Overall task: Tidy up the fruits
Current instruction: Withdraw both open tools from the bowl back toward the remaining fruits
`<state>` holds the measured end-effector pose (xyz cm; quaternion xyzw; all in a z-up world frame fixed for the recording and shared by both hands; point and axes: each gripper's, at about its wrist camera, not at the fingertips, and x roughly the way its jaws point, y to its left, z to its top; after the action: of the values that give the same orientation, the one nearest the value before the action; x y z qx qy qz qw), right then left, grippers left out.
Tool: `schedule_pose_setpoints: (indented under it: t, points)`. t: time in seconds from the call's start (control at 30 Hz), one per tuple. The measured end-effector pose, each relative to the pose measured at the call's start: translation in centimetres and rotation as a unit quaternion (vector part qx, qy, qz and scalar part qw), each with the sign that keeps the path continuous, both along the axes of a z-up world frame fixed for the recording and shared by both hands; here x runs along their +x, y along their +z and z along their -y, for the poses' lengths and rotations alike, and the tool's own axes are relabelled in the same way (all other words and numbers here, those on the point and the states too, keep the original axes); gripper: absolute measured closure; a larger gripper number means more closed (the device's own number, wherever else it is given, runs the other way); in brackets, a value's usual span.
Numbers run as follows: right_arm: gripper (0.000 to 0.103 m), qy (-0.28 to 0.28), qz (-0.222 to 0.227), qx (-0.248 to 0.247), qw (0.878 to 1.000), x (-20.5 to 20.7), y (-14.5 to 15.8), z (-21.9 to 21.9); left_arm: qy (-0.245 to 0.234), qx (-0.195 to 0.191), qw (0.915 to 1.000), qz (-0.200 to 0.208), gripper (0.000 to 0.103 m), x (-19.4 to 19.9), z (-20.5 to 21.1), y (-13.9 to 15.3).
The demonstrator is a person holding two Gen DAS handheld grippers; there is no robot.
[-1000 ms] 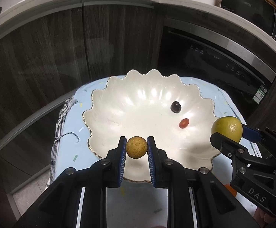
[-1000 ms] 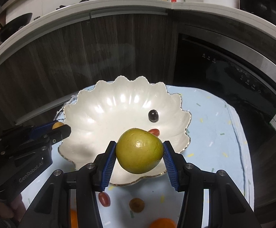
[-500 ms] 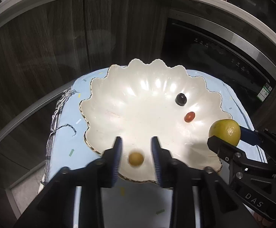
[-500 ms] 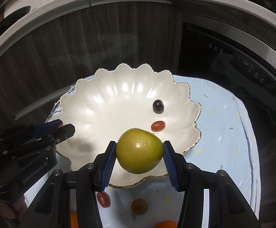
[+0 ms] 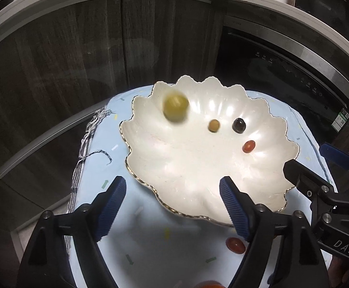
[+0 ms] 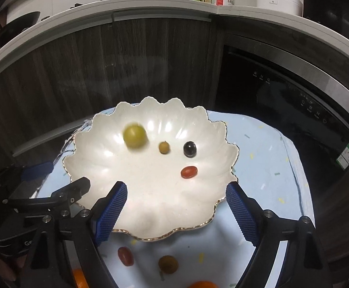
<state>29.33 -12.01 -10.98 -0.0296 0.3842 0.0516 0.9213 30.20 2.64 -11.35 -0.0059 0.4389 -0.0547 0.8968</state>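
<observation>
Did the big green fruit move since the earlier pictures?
Yes. The big green fruit left the right gripper and now lies blurred at the white dish's far left side.

My left gripper [image 5: 172, 206] and right gripper [image 6: 176, 211] are black with ribbed blue pads. The scalloped plate [image 6: 97, 180] is pearly white with a gold rim. It holds a yellow-green fruit [image 6: 135, 136], a tan longan [image 6: 164, 147], a dark purple grape [image 6: 190, 149] and a red cherry tomato [image 6: 189, 171]. The cloth [image 6: 263, 168] is pale blue with confetti flecks.

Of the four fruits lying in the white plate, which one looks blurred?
The large yellow-green fruit, at the far left of the plate. The small tan fruit, dark grape and red tomato look sharp.
</observation>
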Motion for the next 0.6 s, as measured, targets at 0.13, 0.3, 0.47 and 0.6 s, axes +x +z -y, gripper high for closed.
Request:
schedule_pose_setpoints:
  t: [0.13,0.3,0.47,0.6]
  points:
    - [0.018,-0.004,-0.002,0.003,1.0,-0.4,0.1,0.2,-0.001,0.002,1.0,0.002,0.02,-0.5,0.1,0.2]
    - [0.018,-0.006,-0.001,0.006,1.0,-0.8,0.4,0.4,-0.002,0.002,1.0,0.004,0.02,-1.2,0.2,0.5]
    - [0.018,-0.011,0.001,0.007,1.0,-1.4,0.7,0.9,-0.005,0.001,1.0,0.004,0.02,-1.9,0.5,0.7]
    - [0.018,-0.015,0.003,0.009,1.0,-2.2,0.9,1.3,-0.009,0.002,0.9999,0.006,0.02,-2.7,0.8,0.8]
